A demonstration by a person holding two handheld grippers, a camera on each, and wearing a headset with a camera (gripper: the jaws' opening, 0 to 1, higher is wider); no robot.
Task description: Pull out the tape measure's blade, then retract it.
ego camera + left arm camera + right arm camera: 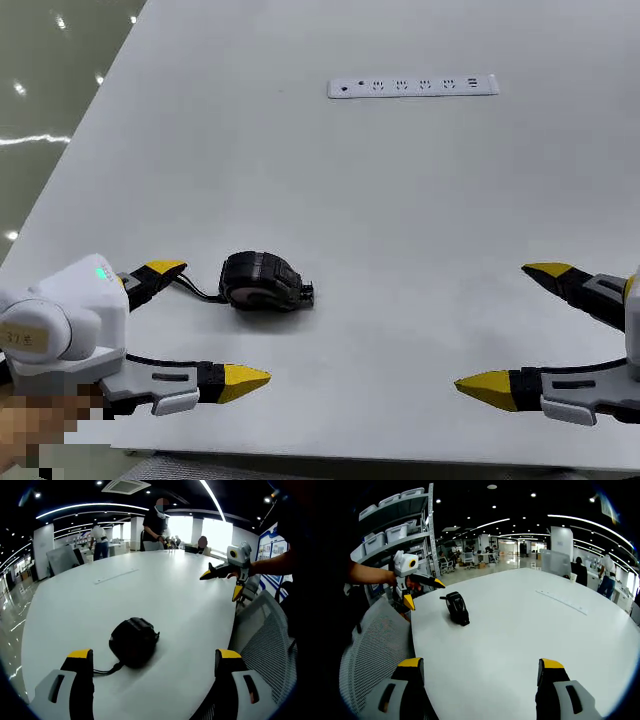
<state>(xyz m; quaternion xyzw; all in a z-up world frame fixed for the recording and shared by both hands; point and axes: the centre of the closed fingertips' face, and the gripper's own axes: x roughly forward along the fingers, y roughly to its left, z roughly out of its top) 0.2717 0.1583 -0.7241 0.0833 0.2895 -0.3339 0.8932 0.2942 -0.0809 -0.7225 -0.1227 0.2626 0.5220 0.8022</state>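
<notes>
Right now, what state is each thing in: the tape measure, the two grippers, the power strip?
tape measure: blade retracted, resting on the table, not gripped.
left gripper: open, jaws spread wide, holding nothing, close beside the tape measure.
right gripper: open, holding nothing, well away from the tape measure.
power strip: lying flat at the far side, no plug in it.

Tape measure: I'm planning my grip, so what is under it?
The tape measure rests directly on the white table; anything lying beneath its case is hidden.
</notes>
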